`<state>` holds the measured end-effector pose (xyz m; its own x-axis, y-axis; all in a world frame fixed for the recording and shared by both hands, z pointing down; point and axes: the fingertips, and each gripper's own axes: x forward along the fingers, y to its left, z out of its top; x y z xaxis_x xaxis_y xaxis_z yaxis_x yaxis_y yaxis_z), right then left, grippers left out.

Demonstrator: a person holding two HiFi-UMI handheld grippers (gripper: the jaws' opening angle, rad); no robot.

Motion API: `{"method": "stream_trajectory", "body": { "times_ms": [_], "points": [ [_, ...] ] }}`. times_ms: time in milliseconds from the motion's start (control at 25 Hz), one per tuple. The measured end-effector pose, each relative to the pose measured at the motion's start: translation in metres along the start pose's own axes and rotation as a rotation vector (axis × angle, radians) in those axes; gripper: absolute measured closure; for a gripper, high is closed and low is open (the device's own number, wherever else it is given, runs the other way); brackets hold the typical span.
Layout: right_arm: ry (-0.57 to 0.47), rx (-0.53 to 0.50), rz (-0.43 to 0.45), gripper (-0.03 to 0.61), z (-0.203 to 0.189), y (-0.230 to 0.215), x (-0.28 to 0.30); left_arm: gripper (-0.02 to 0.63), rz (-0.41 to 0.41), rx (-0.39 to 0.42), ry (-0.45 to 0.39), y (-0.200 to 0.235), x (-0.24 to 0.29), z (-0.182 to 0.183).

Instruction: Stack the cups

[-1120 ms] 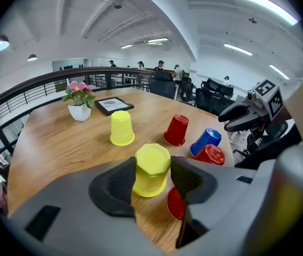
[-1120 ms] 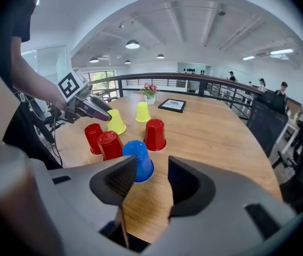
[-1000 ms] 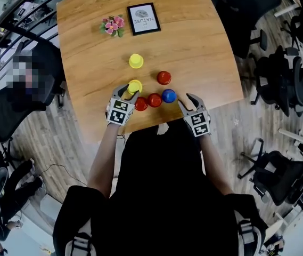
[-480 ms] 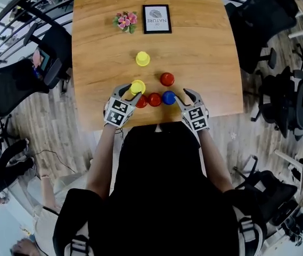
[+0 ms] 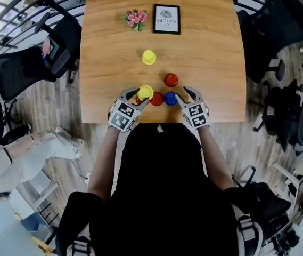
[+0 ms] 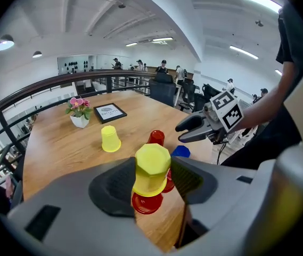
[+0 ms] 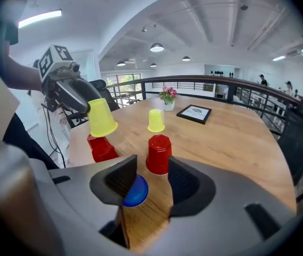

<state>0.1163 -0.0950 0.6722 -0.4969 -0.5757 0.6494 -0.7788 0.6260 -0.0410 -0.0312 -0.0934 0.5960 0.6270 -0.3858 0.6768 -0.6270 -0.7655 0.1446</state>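
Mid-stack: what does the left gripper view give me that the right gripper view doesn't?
Left only: the left claw's pads pressing the held yellow cup, a near red cup beneath. Right only: the right claw's open jaws, the blue cup by one pad. Both: the far yellow cup, the lone red cup, the framed picture, the flower pot.

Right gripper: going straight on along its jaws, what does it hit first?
Probably the blue cup, low and close by the jaw at the view's left; the right gripper is open and empty. The red cup stands farther along the line, though depth is unclear.
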Motion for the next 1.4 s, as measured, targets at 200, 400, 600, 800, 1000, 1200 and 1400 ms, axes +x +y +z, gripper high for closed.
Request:
{"method": "stream_trajectory", "body": {
  "times_ms": [200, 400, 600, 800, 1000, 1200, 1400],
  "points": [
    [-0.006, -0.024, 0.024, 0.362, 0.010, -0.003, 0.015, 0.387, -0.005, -0.031, -0.006, -0.011, 0.003, -0.008],
    [0.001, -0.042, 0.054, 0.315, 0.020, -0.004, 0.033, 0.385, 0.016, -0.002, 0.012, -0.014, 0.008, -0.016],
    [0.026, -0.063, 0.068, 0.291, 0.020, -0.005, 0.050, 0.385, 0.035, 0.020, 0.025, -0.019, 0.012, -0.021],
    [0.053, -0.074, 0.069, 0.288, 0.017, -0.010, 0.064, 0.382, 0.034, 0.012, 0.014, -0.022, 0.016, -0.019],
    [0.079, -0.069, 0.077, 0.287, 0.013, -0.009, 0.073, 0.367, 0.056, -0.004, -0.020, -0.017, 0.009, -0.012],
    [0.084, -0.069, 0.063, 0.333, 0.013, -0.012, 0.076, 0.357, 0.058, -0.018, -0.037, -0.017, 0.002, -0.013],
    [0.057, -0.069, 0.058, 0.334, 0.021, -0.013, 0.071, 0.354, 0.076, -0.027, -0.044, -0.016, -0.004, -0.017]
  ]
}}
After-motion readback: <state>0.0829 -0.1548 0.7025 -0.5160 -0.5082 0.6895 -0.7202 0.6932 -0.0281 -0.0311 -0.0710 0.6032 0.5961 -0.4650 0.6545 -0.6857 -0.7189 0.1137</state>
